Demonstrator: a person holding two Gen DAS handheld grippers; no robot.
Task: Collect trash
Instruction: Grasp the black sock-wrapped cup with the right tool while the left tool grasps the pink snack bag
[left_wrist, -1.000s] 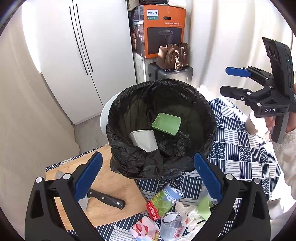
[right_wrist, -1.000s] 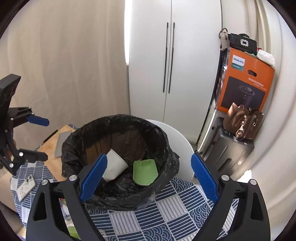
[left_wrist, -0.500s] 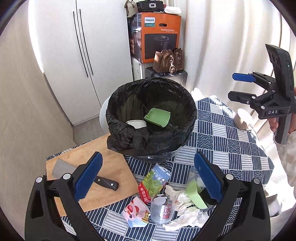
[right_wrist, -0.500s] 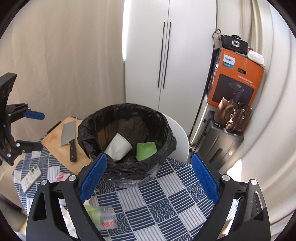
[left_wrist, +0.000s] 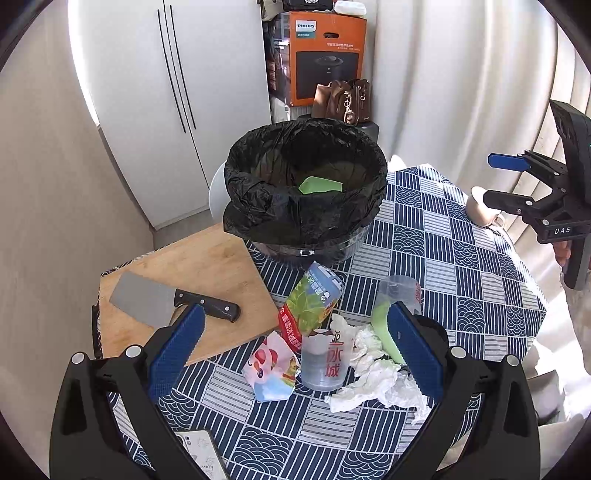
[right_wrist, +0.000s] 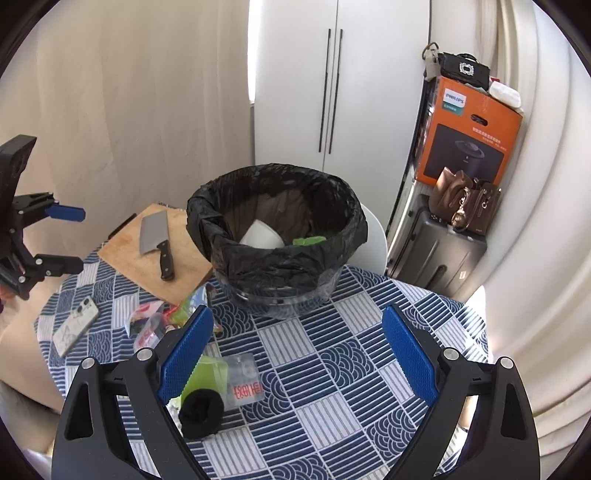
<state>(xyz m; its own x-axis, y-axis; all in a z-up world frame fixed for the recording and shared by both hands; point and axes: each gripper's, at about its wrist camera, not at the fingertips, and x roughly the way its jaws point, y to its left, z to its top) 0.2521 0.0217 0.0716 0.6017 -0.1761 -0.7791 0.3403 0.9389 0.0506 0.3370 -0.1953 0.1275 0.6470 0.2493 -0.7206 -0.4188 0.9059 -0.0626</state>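
A bin lined with a black bag (left_wrist: 306, 199) (right_wrist: 277, 236) stands on the table and holds a white cup (right_wrist: 260, 236) and a green piece (left_wrist: 319, 184). In front of it lies trash: a green snack bag (left_wrist: 308, 306), a pink wrapper (left_wrist: 271, 365), a clear plastic cup (left_wrist: 323, 360), crumpled tissue (left_wrist: 376, 384) and a tipped clear cup with green inside (left_wrist: 391, 306) (right_wrist: 221, 373). My left gripper (left_wrist: 295, 354) is open and empty above the trash. My right gripper (right_wrist: 295, 354) is open and empty above the tablecloth.
A cleaver (left_wrist: 170, 302) lies on a wooden cutting board (left_wrist: 207, 266) at the left. A phone (right_wrist: 75, 330) lies near the table's edge. A beige mug (left_wrist: 480, 206) stands at the far right. A white chair (right_wrist: 375, 240), a suitcase and boxes stand behind the table.
Both grippers have pulled back and up from the bin. The trash pile in front of the bin has come into fuller view. Both stay open and empty.
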